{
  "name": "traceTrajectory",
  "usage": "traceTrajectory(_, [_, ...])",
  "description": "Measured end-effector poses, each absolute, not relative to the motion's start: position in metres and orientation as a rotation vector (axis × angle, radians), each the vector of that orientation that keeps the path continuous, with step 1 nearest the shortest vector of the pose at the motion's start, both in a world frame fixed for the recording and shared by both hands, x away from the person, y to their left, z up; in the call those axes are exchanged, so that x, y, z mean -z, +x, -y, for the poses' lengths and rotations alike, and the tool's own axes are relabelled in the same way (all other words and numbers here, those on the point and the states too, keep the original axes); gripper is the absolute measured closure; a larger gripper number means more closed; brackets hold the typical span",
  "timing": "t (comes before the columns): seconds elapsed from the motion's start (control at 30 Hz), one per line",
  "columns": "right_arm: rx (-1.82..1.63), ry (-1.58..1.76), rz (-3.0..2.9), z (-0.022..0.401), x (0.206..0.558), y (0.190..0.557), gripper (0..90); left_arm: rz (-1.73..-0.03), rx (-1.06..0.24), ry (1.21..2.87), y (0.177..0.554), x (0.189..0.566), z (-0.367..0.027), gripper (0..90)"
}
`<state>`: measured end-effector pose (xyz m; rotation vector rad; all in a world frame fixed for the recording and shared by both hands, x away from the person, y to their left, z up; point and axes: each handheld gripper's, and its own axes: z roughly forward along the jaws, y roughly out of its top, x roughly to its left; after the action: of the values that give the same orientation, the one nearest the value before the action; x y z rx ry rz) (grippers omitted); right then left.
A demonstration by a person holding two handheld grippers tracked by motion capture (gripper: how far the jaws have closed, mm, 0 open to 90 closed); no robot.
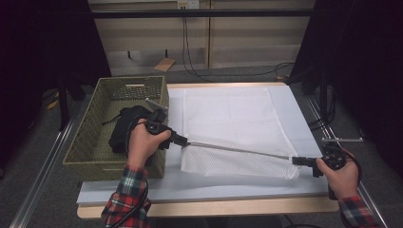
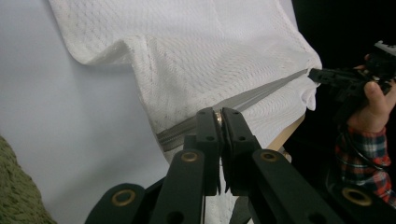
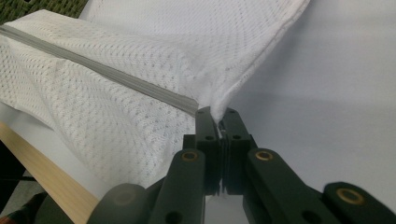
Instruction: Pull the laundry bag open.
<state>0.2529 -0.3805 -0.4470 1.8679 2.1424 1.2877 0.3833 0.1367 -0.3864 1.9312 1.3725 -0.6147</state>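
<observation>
While the mesh bag (image 1: 233, 128) lies flat on the table (image 1: 304, 123), its near zipper (image 1: 237, 150) edge is lifted taut between both grippers. Left gripper (image 1: 186, 142) is clamped on the zipper's left end, beside the basket (image 1: 95, 137); right gripper (image 1: 295, 160) is clamped on the bag's right corner.

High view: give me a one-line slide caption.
Both grippers, left and right, pinch the zipper edge of a white mesh laundry bag, stretched taut beside a green basket.
</observation>
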Motion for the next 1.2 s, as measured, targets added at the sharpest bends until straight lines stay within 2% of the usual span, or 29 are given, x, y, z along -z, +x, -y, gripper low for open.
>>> traceTrajectory(0.37, [-1.281,1.870,-2.138,0.381,0.447,0.253,88.7,-1.402,0.566,1.937,0.383,0.386,-0.138,86.8])
traceTrajectory(0.43, [-1.293,1.878,-2.134,0.382,0.447,0.253,88.7,-1.391,0.599,1.922,0.383,0.385,-0.140,86.8])
traceTrajectory(1.2, [-1.267,1.896,-2.116,0.386,0.449,0.253,88.7,-1.411,0.564,1.917,0.382,0.382,-0.145,86.8])
